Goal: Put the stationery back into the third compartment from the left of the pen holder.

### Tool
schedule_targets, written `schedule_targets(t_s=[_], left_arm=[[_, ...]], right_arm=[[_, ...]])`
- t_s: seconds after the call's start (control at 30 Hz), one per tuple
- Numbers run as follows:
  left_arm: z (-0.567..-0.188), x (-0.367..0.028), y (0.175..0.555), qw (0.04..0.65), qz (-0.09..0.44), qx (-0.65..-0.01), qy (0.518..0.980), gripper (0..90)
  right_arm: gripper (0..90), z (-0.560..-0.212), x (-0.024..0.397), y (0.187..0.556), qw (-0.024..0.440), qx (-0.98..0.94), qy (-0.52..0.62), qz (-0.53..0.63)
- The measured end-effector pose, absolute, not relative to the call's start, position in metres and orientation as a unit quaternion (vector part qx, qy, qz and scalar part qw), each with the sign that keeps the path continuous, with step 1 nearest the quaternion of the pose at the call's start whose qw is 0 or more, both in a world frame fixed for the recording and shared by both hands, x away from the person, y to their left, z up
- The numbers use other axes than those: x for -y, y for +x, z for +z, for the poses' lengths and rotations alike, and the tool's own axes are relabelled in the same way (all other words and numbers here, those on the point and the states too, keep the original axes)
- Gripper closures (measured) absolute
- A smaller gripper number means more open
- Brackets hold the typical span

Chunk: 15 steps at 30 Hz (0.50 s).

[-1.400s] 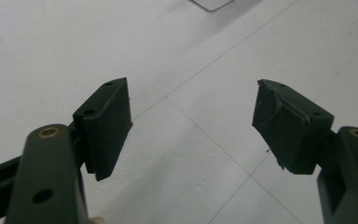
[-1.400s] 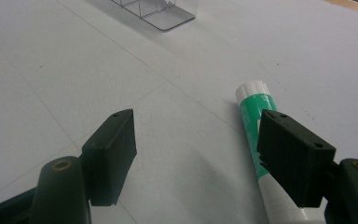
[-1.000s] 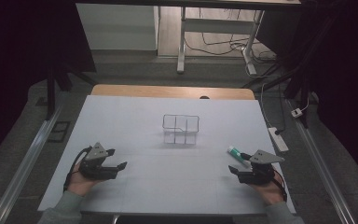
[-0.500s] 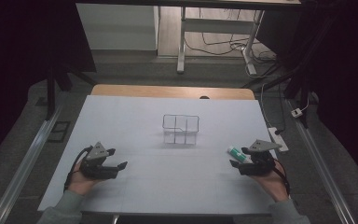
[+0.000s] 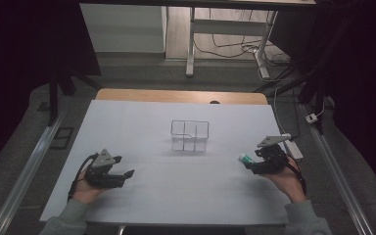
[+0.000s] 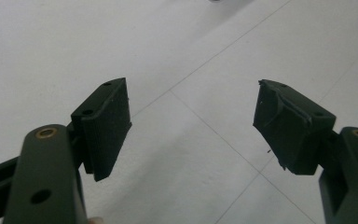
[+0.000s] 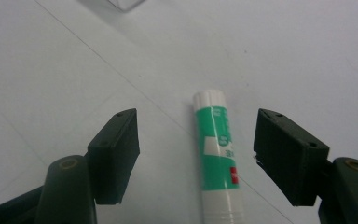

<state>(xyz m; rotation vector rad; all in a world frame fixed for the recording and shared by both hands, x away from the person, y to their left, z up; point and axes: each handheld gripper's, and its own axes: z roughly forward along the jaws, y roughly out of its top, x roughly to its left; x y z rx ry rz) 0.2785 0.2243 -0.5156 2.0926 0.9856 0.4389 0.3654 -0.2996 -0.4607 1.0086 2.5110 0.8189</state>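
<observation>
A green and white glue stick point(image 7: 214, 154) lies flat on the white table point(image 5: 142, 127), also seen at the right in the high view as the glue stick point(image 5: 245, 157). My right gripper point(image 7: 196, 121) straddles it. Its jaws have just been closing and still stand apart from the stick on both sides, so it is open. In the high view the right gripper point(image 5: 254, 164) sits just right of the stick. My left gripper point(image 5: 124, 165) rests at the front left, open, with bare table between its jaws point(image 6: 191, 88).
A clear plastic compartment box point(image 5: 190, 135) stands at the table's middle; one corner of it point(image 7: 128, 3) shows at the top of the right gripper view. A power strip point(image 5: 293, 147) lies at the right edge. A wooden strip point(image 5: 176, 95) borders the far edge.
My right gripper has moved away from the person and upward, coming over the glue stick, and its jaws have narrowed a little. The left gripper and the stick stayed put.
</observation>
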Motion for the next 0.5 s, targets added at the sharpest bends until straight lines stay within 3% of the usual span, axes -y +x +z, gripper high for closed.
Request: schedule_targets(t_s=[0.5], left_arm=[[-0.516,-0.225,0.279,0.379,0.177,-0.390,0.820,26.9]], right_arm=[[29.6,-0.475,0.322,0.381,0.148,-0.880,0.382,0.242]])
